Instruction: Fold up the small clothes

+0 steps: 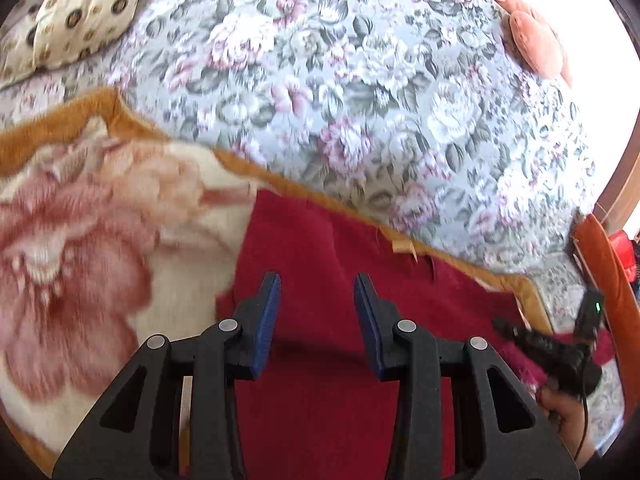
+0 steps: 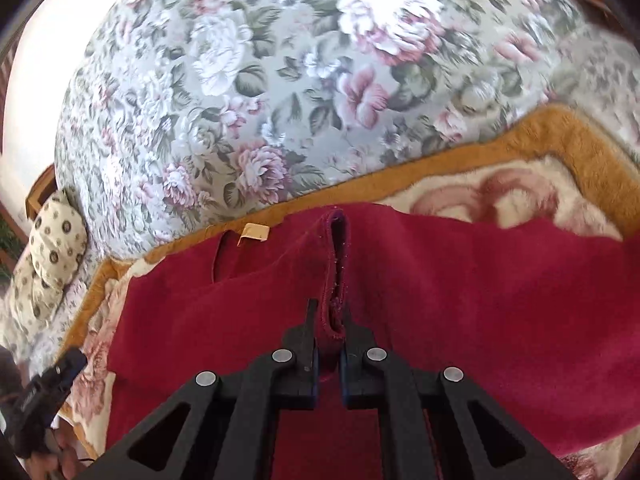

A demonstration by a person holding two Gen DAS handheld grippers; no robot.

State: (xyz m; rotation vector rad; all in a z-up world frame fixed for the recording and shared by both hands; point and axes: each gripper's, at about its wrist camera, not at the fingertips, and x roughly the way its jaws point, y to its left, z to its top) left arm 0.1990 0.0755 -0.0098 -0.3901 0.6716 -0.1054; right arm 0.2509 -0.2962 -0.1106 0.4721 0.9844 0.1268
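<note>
Left wrist view. Left gripper (image 1: 316,300) at bottom centre, jaws spread wide, blue pads (image 1: 266,320) facing each other with nothing between them. It hangs above the red garment (image 1: 320,380), which fills the lower middle of the frame and lies on a plush blanket (image 1: 80,240) with a large pink flower and a tan border. The blanket's left half is motion-blurred. A small tan tag (image 1: 404,247) sits at the garment's upper edge, close to the blanket border. Behind both, the floral bedspread (image 1: 340,80) takes up the upper half of the frame. Patterned cream pillow (image 1: 80,12) at upper left; a pink cushion (image 1: 536,40) at upper right against bright glare. At lower right, the right gripper (image 1: 508,326) is seen side-on, low over the garment's right edge; from here its jaws cannot be judged. An orange wooden piece (image 1: 608,272) runs along the right edge.

Right wrist view. Right gripper (image 2: 330,320) at bottom centre, jaws narrow and pinching a raised fold of the red garment (image 2: 480,300); the pinched ridge stands up between the fingers and blocks the cloth directly behind it. The garment spreads across the lower frame over the plush blanket (image 2: 500,196). Tan tag (image 2: 254,232) just left of centre. Floral bedspread (image 2: 260,80) above. Cream pillow (image 2: 52,248) at left edge. The left gripper (image 2: 68,364) shows at lower left, dark and partly cut off.
</note>
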